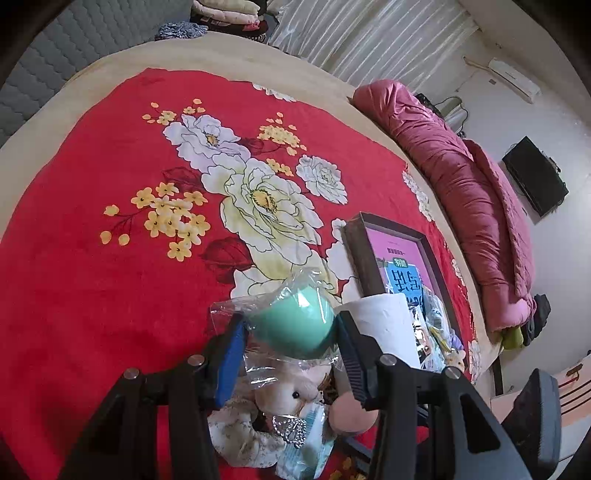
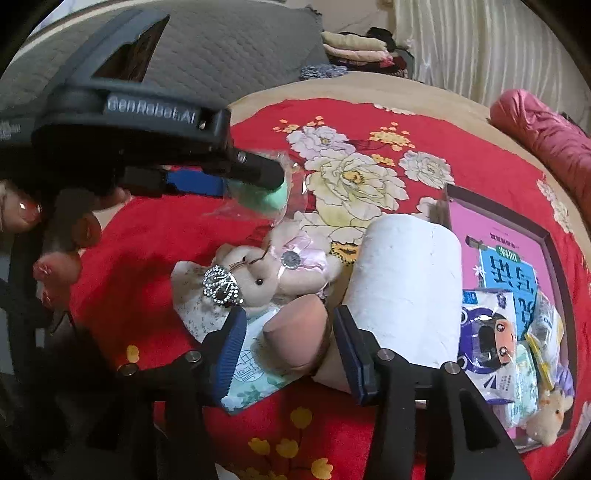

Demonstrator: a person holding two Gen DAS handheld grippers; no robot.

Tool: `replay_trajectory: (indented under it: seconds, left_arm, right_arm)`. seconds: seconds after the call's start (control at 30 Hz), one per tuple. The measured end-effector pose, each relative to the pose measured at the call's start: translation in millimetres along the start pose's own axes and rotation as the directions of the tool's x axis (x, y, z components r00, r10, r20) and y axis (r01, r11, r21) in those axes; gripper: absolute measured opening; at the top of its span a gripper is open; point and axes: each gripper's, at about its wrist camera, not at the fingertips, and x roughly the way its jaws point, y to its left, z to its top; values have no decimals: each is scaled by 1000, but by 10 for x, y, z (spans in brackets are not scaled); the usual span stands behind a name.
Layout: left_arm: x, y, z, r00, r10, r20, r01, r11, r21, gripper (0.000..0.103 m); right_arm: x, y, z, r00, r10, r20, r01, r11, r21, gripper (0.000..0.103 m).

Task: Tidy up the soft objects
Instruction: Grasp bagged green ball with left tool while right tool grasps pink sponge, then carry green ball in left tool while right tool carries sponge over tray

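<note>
Red floral blanket [image 1: 92,295] spread across the bed, and right up close the left gripper [image 1: 291,332] has its fingers clamped on a green ball [image 1: 295,325] sealed in a crinkly clear bag, lifted clear of the blanket; from the right wrist view that same ball [image 2: 264,197] hangs at the tip of the left gripper [image 2: 255,184], above the pile. Over to the right gripper [image 2: 288,350]: fingers apart, a peach-coloured sponge [image 2: 295,339] sitting between them, and there looks to be a gap on each side, so the pads are not pressing it. The sponge rests on a pale printed tissue pack [image 2: 251,376] on the blanket. Just beyond, a plush bunny [image 2: 266,273] lies on its side with a sparkly rhinestone clip [image 2: 221,286] against its head, a floral cloth [image 2: 192,295] under it. To the right of the sponge, a white paper roll [image 2: 402,280] stands upright, just beside the right finger. Further right, a dark-framed tray [image 2: 554,258] with a pink lining holds packets and a small plush toy [image 2: 550,417]. Further out, a rolled pink quilt [image 1: 461,177] runs along the bed's edge, and folded clothes [image 1: 229,11] are stacked by the pale curtain [image 1: 351,37].
</note>
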Motion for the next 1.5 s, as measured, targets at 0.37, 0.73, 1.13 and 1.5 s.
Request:
replay_trajectory:
  seconds: [0.37, 0.73, 1.13, 1.5]
  left_arm:
    - [-86, 54, -59, 1000, -20, 6, 20, 999, -37, 49]
    - [-254, -68, -85, 999, -19, 44, 20, 999, -27, 49]
    - [-481, -481, -224, 996, 31, 79, -37, 996, 75, 49]
    - [-407, -1025, -366, 998, 20, 63, -31, 986, 162, 49]
  right_arm:
    - [217, 170, -17, 995, -96, -25, 91, 986, -139, 36]
    - [-216, -190, 47, 994, 66, 93, -75, 992, 101, 36]
    - [-641, -402, -58, 985, 8, 175, -34, 988, 149, 36]
    - [-988, -875, -295, 967, -91, 238, 27, 965, 259, 36]
